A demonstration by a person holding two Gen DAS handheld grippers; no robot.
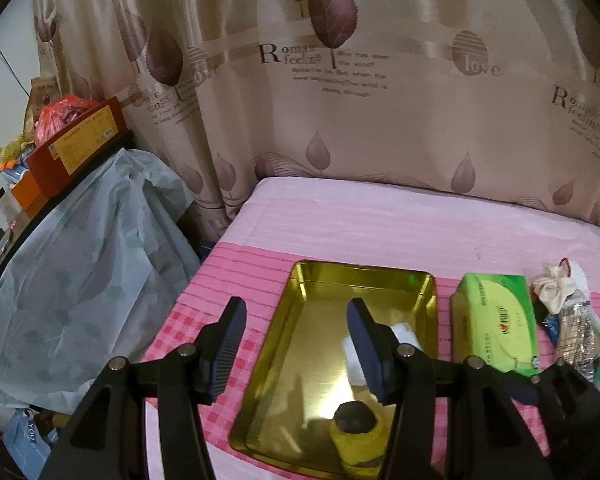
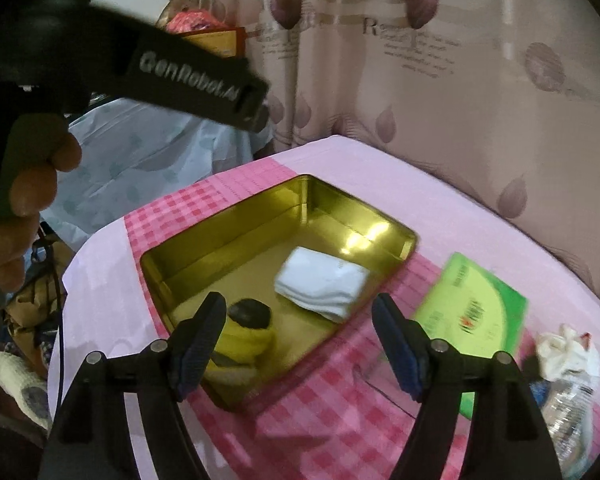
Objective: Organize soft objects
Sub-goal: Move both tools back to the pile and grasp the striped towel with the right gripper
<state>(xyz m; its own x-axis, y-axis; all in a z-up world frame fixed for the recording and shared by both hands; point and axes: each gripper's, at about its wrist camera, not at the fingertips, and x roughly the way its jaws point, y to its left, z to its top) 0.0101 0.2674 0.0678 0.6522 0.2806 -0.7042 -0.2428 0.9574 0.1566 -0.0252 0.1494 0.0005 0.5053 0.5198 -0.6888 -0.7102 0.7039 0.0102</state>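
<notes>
A gold tin tray (image 1: 320,280) lies on the pink checked cloth. Inside it are a folded white cloth (image 2: 324,284) and a yellow soft roll with a dark top (image 2: 248,328) at the near corner. My left gripper (image 1: 296,308) hangs open above the tray's left side with nothing between its fingers; its right finger hides part of the white cloth (image 1: 406,334). The yellow roll (image 1: 356,436) sits below it. My right gripper (image 2: 300,304) stands open over the tray's near edge, holding nothing. The roll lies just past its left finger.
A green tissue pack (image 1: 496,320) lies right of the tray (image 2: 228,240); beyond it are a crumpled cream cloth (image 1: 556,288) and a plastic bottle (image 2: 568,404). A curtain backs the table. Covered furniture (image 1: 80,260) stands left. A person's hand (image 2: 32,188) holds the other tool.
</notes>
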